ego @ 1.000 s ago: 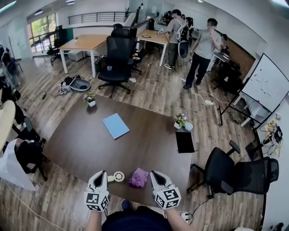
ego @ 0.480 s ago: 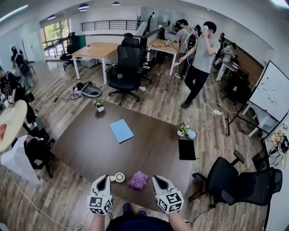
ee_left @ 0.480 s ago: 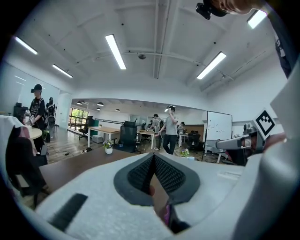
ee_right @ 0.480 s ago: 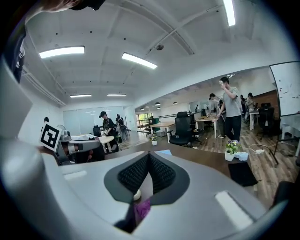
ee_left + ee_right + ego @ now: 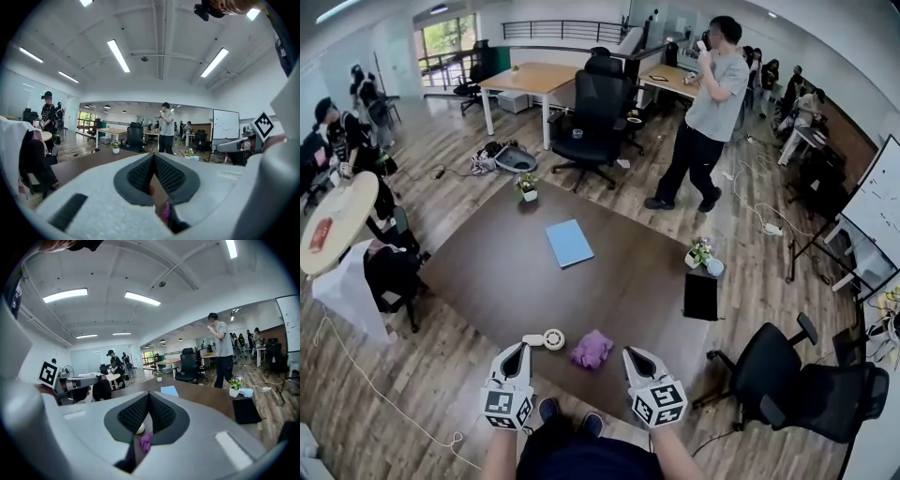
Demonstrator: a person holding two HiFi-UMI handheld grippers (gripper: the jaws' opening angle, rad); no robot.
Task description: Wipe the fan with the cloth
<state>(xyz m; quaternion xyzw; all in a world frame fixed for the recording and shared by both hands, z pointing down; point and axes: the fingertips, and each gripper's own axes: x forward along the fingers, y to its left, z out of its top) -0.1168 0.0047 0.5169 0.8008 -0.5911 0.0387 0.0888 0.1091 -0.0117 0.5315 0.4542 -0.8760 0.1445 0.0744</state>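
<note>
A small white fan (image 5: 549,339) lies flat near the front edge of the dark brown table (image 5: 487,281). Just right of it sits a crumpled purple cloth (image 5: 592,350). My left gripper (image 5: 521,351) hovers at the table's front edge, just left of and below the fan, shut and holding nothing. My right gripper (image 5: 631,356) hangs right of the cloth, also shut and holding nothing. In the left gripper view the jaws (image 5: 153,157) meet, with a sliver of the cloth (image 5: 166,213) below them. The right gripper view shows closed jaws (image 5: 148,395) above the cloth (image 5: 146,441) and the fan (image 5: 140,429).
On the table lie a blue notebook (image 5: 569,242) and a black tablet (image 5: 700,296), with potted plants at the far corner (image 5: 527,187) and the right edge (image 5: 700,253). A black office chair (image 5: 787,375) stands to the right. A person in grey (image 5: 703,112) stands beyond the table.
Both grippers have risen slightly and drawn back toward the table's front edge. The person in grey has walked nearer to the table. Fan and cloth have not moved.
</note>
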